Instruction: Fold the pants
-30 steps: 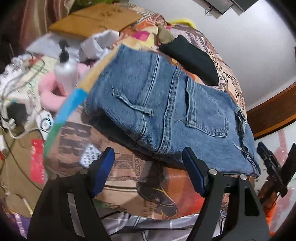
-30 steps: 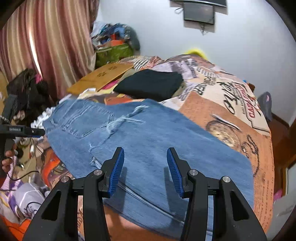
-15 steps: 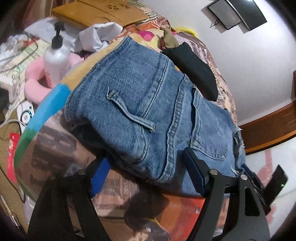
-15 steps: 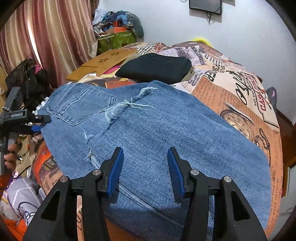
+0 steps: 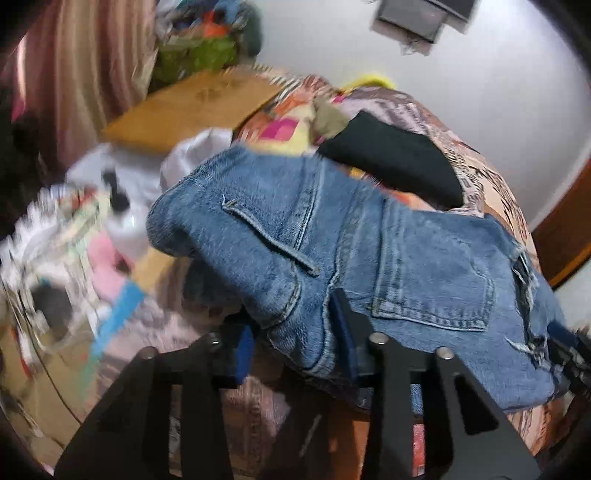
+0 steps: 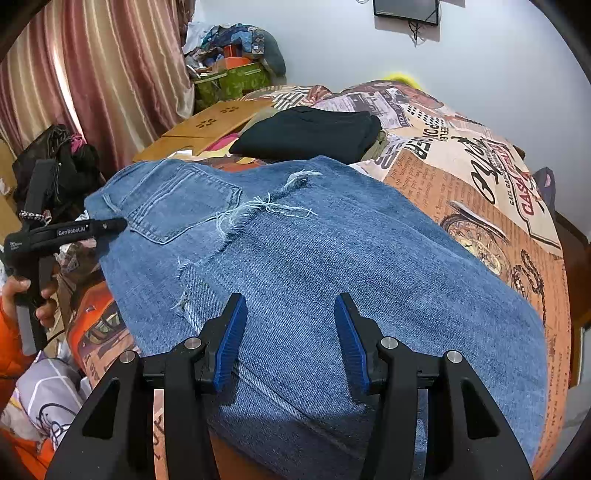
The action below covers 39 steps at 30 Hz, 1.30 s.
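Denim fills the foreground of both views: the jeans (image 6: pixel 332 266) lie spread across the patterned bedspread (image 6: pixel 480 177), waistband toward the person's left. In the right wrist view the right gripper (image 6: pixel 291 339) stands with its blue pads (image 6: pixel 231 341) well apart above the leg fabric, close to it; contact cannot be confirmed. This view alone shows the frayed tear (image 6: pixel 258 210) beside the back pocket (image 6: pixel 184 206), and the left gripper (image 6: pixel 74 230) from the side at the waistband edge, with the hand (image 6: pixel 33 295) holding it.

The left wrist view shows what that side view hides: the left gripper (image 5: pixel 291 343) has its jaws drawn in on the waistband of the jeans (image 5: pixel 332 251), with denim bunched between the pads (image 5: pixel 341 328); the left pad is partly covered by cloth. Motion blur smears the left half of this view, so the items beside the bed are hard to identify.

Farther back, folded black clothing (image 6: pixel 306 133) rests on the bedspread, a wooden board (image 6: pixel 214 122) beside it. A wall-mounted screen (image 6: pixel 406 11) is cut off by the upper edge.
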Each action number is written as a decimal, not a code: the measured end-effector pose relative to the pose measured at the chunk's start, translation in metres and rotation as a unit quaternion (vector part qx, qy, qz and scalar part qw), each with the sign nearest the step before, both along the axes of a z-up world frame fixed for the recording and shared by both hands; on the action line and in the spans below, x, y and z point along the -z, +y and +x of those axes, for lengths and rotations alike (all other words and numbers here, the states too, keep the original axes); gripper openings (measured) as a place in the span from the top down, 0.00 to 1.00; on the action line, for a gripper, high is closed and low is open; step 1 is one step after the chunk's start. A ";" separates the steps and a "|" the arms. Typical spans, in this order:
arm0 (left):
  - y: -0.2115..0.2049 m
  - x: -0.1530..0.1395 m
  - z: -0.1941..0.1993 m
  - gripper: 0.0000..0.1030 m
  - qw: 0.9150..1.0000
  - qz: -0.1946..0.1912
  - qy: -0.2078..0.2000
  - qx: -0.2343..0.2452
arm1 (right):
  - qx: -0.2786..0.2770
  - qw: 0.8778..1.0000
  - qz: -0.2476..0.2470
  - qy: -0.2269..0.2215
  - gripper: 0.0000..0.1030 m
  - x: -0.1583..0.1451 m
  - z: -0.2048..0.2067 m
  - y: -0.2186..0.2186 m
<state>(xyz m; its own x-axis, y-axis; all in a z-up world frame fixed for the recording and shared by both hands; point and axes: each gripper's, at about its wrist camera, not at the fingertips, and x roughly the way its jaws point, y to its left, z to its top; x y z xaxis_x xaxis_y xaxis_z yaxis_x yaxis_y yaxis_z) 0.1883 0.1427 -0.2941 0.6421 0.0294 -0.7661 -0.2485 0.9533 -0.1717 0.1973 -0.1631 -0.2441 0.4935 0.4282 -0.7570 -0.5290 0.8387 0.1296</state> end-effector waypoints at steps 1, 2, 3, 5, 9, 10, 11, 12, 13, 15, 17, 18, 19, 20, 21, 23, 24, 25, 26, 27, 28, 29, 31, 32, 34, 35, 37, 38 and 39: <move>-0.006 -0.007 0.000 0.71 1.000 0.022 -0.008 0.008 | 0.001 1.000 0.002 0.001 0.55 0.000 0.000 -0.001; -0.011 -0.013 0.001 0.73 0.999 0.040 -0.013 0.014 | 0.004 1.000 0.005 0.002 0.55 0.000 0.000 -0.002; -0.018 -0.020 0.001 0.75 0.998 0.062 -0.020 0.022 | 0.006 1.000 0.008 0.003 0.55 -0.001 0.000 -0.003; -0.025 -0.032 0.001 0.76 0.996 0.081 -0.032 0.030 | 0.011 1.000 0.014 0.004 0.55 -0.002 -0.001 -0.006; -0.035 -0.059 -0.003 0.77 0.992 0.100 -0.066 0.040 | 0.032 0.999 0.027 0.010 0.55 -0.006 -0.005 -0.023; -0.039 -0.070 -0.005 0.78 0.990 0.107 -0.081 0.044 | 0.040 0.999 0.029 0.010 0.55 -0.008 -0.006 -0.030; -0.044 -0.078 -0.004 0.78 0.989 0.110 -0.091 0.048 | 0.051 0.998 0.030 0.010 0.55 -0.009 -0.008 -0.039; -0.048 -0.088 -0.005 0.78 0.987 0.114 -0.104 0.053 | 0.064 0.997 0.029 0.010 0.55 -0.009 -0.010 -0.049; -0.053 -0.098 -0.006 0.78 0.984 0.117 -0.116 0.059 | 0.073 0.997 0.030 0.010 0.55 -0.010 -0.011 -0.055; -0.065 -0.115 -0.008 0.78 0.980 0.127 -0.137 0.072 | 0.106 0.994 0.033 0.013 0.55 -0.010 -0.016 -0.081; -0.078 -0.129 -0.008 0.79 0.975 0.138 -0.153 0.085 | 0.132 0.990 0.036 0.015 0.55 -0.010 -0.021 -0.104; -0.086 -0.136 -0.008 0.79 0.972 0.142 -0.161 0.093 | 0.143 0.989 0.035 0.017 0.55 -0.009 -0.023 -0.115; -0.096 -0.143 -0.006 0.79 0.969 0.148 -0.169 0.103 | 0.155 0.987 0.029 0.018 0.55 -0.008 -0.025 -0.127; -0.101 -0.147 -0.006 0.79 0.967 0.152 -0.173 0.109 | 0.171 0.985 0.021 0.018 0.55 -0.006 -0.027 -0.139; -0.112 -0.153 -0.005 0.79 0.964 0.157 -0.181 0.119 | 0.184 0.983 0.016 0.018 0.55 -0.005 -0.029 -0.150; -0.128 -0.162 -0.003 0.79 0.958 0.163 -0.191 0.136 | 0.205 0.978 0.017 0.020 0.55 -0.004 -0.035 -0.172; -0.136 -0.166 -0.002 0.79 0.956 0.164 -0.195 0.144 | 0.214 0.976 0.018 0.024 0.55 -0.003 -0.038 -0.183; -0.145 -0.171 -0.001 0.79 0.954 0.164 -0.199 0.153 | 0.216 0.976 0.018 0.026 0.55 -0.002 -0.040 -0.189; -0.156 -0.176 -0.001 0.79 0.952 0.163 -0.204 0.162 | 0.219 0.975 0.019 0.028 0.55 -0.001 -0.042 -0.195; -0.164 -0.180 0.001 0.79 0.949 0.164 -0.207 0.170 | 0.219 0.975 0.020 0.032 0.55 0.002 -0.042 -0.200; -0.176 -0.185 0.003 0.79 0.946 0.165 -0.211 0.181 | 0.218 0.975 0.022 0.037 0.54 0.006 -0.041 -0.203; -0.183 -0.187 0.004 0.79 0.945 0.165 -0.213 0.188 | 0.218 0.975 0.025 0.041 0.54 0.010 -0.041 -0.205; -0.204 -0.193 0.007 0.80 0.939 0.167 -0.216 0.207 | 0.212 0.976 0.026 0.051 0.54 0.019 -0.039 -0.204; -0.211 -0.195 0.008 0.80 0.937 0.169 -0.217 0.213 | 0.207 0.977 0.026 0.054 0.54 0.022 -0.038 -0.201; -0.231 -0.199 0.010 0.80 0.931 0.175 -0.220 0.232 | 0.201 0.978 0.023 0.052 0.54 0.027 -0.038 -0.198; -0.239 -0.201 0.011 0.80 0.928 0.177 -0.221 0.241 | 0.200 0.978 0.025 0.051 0.53 0.028 -0.039 -0.199; -0.256 -0.203 0.012 0.80 0.924 0.177 -0.222 0.258 | 0.199 0.978 0.038 0.055 0.52 0.029 -0.039 -0.202; -0.266 -0.204 0.012 0.81 0.921 0.174 -0.224 0.269 | 0.198 0.978 0.045 0.057 0.52 0.030 -0.039 -0.204; -0.276 -0.205 0.013 0.81 0.919 0.169 -0.221 0.279 | 0.197 0.977 0.052 0.059 0.52 0.030 -0.038 -0.206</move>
<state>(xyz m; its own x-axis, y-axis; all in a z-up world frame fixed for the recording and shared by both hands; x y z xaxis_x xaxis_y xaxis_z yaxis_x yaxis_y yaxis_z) 0.2015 -0.1328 -0.0893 0.8756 -0.2109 -0.4345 0.3185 0.9284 0.1913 0.1588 -0.3694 -0.2743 0.5469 0.3002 -0.7815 -0.1434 0.9533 0.2659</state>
